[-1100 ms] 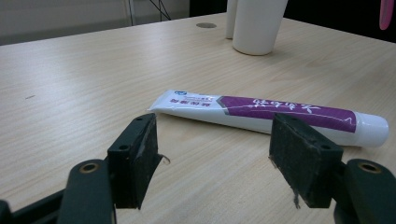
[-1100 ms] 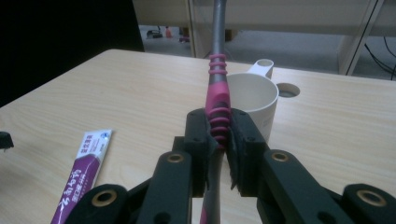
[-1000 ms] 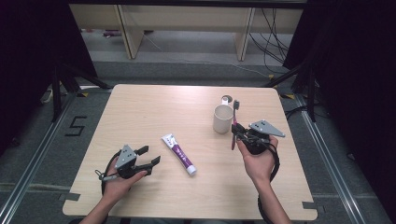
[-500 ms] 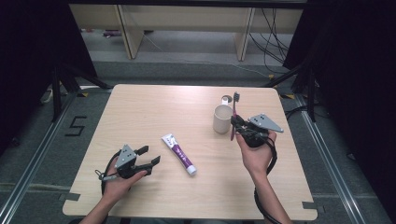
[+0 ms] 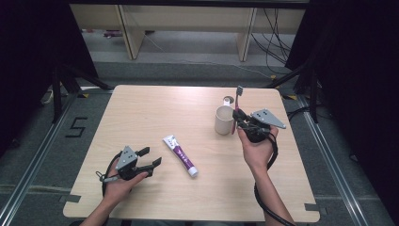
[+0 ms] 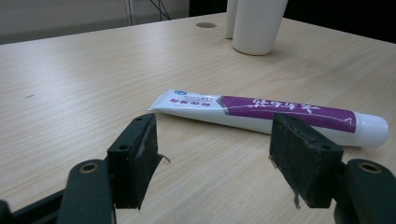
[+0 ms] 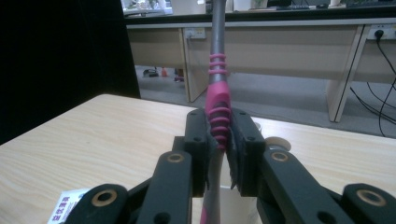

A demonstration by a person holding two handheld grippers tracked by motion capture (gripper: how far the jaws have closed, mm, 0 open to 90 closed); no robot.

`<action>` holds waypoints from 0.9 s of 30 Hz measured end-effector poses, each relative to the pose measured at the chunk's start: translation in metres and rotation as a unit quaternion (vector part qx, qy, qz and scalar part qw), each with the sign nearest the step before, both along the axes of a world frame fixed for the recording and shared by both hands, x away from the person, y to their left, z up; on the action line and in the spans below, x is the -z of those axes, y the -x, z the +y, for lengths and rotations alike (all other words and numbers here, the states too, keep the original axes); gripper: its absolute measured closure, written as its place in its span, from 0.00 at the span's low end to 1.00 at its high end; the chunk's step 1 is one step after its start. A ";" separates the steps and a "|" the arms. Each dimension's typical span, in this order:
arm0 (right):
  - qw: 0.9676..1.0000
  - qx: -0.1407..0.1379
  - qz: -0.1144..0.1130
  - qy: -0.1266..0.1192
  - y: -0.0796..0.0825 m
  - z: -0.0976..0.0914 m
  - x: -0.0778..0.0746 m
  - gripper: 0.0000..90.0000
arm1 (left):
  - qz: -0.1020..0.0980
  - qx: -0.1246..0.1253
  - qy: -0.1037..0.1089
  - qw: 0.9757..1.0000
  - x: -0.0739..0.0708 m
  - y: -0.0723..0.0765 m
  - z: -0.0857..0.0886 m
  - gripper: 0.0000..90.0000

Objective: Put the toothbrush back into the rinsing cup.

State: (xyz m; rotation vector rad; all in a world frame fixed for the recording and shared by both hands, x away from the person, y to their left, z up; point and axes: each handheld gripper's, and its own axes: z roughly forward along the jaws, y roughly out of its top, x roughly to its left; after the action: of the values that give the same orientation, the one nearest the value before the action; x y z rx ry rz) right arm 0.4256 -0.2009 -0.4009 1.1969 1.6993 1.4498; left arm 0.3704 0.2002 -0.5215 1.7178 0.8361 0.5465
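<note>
Since the earlier frames, the right gripper [image 5: 241, 121] has raised the toothbrush [image 5: 236, 104] upright beside the white cup [image 5: 224, 119] at the desk's [image 5: 141, 108] far right. Its fingers [image 7: 201, 140] clamp the pink handle, seen close in the right gripper view. The left gripper [image 5: 149, 161] rests near left, fingers [image 6: 134, 158] spread apart, empty. The left gripper view shows print on the toothpaste tube [image 6: 266, 115] lying mid-desk.

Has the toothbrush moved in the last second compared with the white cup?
Yes. The toothbrush, clamped in the right gripper, has swung from tilted to nearly upright, its head now rising above the white cup beside it.
</note>
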 end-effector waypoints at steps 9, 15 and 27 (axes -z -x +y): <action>1.000 0.004 -0.008 0.001 -0.009 -0.002 -0.006 0.88 | 0.001 0.000 0.001 1.000 0.000 0.000 0.000 0.36; 1.000 0.007 -0.017 -0.003 -0.014 -0.002 -0.007 0.88 | 0.002 0.000 0.000 1.000 0.000 0.000 0.000 0.36; 1.000 0.009 -0.024 -0.002 -0.023 0.000 -0.009 0.88 | 0.002 0.000 0.004 1.000 0.000 0.000 0.001 0.36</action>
State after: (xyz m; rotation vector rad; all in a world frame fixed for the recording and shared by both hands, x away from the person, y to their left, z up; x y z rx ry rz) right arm 0.4485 -0.2007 -0.3914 1.1691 1.6494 1.4604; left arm 0.3708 0.2009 -0.5216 1.7123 0.8400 0.5394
